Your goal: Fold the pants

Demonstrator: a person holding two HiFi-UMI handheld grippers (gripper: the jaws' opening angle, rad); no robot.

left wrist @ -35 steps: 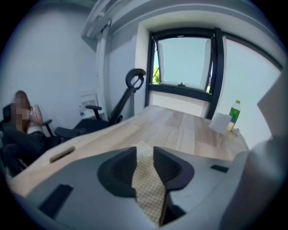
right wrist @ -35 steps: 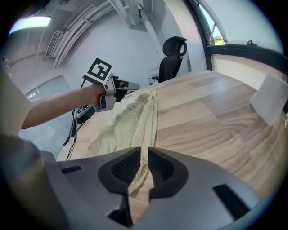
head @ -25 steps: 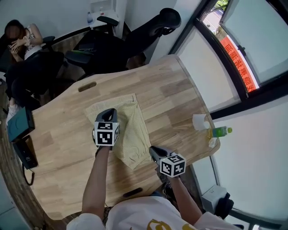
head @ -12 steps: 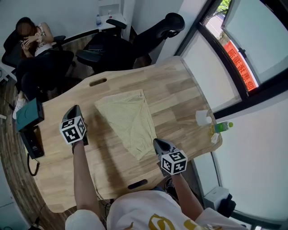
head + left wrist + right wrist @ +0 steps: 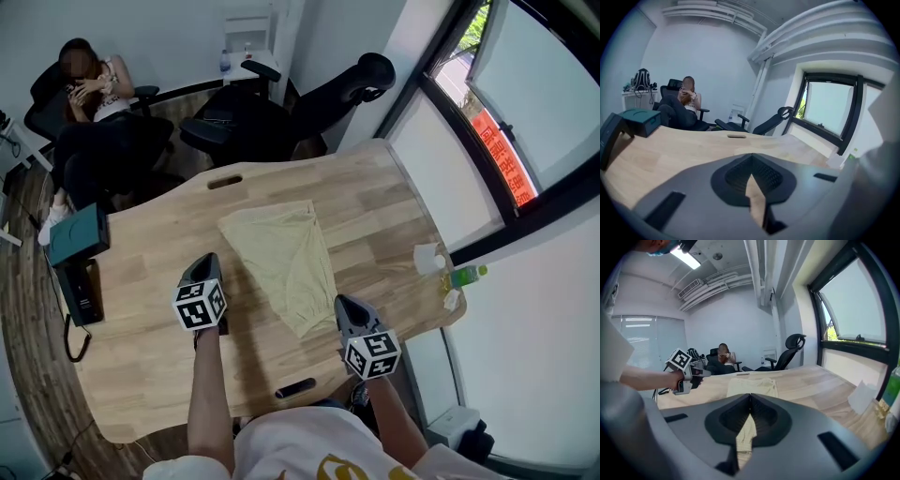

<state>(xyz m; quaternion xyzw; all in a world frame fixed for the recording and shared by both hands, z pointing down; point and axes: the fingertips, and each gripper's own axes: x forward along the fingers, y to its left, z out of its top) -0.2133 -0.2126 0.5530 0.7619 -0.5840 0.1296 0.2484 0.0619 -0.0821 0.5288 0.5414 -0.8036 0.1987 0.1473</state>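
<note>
While lying on the worktop (image 5: 375,211), pants (image 5: 281,262): seemingly folded.
Left gripper (image 5: 203,262): 9 o'clock of pants, fingers closed, empty.
Right gripper (image 5: 345,303): 4 o'clock, fingers closed, empty.

Wooden table (image 5: 141,272), black office chairs (image 5: 272,122) behind, big window (image 5: 525,84) at right, white walls (image 5: 159,33)

A teal box (image 5: 79,234) and a black phone (image 5: 84,292) sat at the wooden table's (image 5: 150,272) left edge, a green bottle (image 5: 466,275) at its right, office chairs (image 5: 328,89) beyond.
</note>
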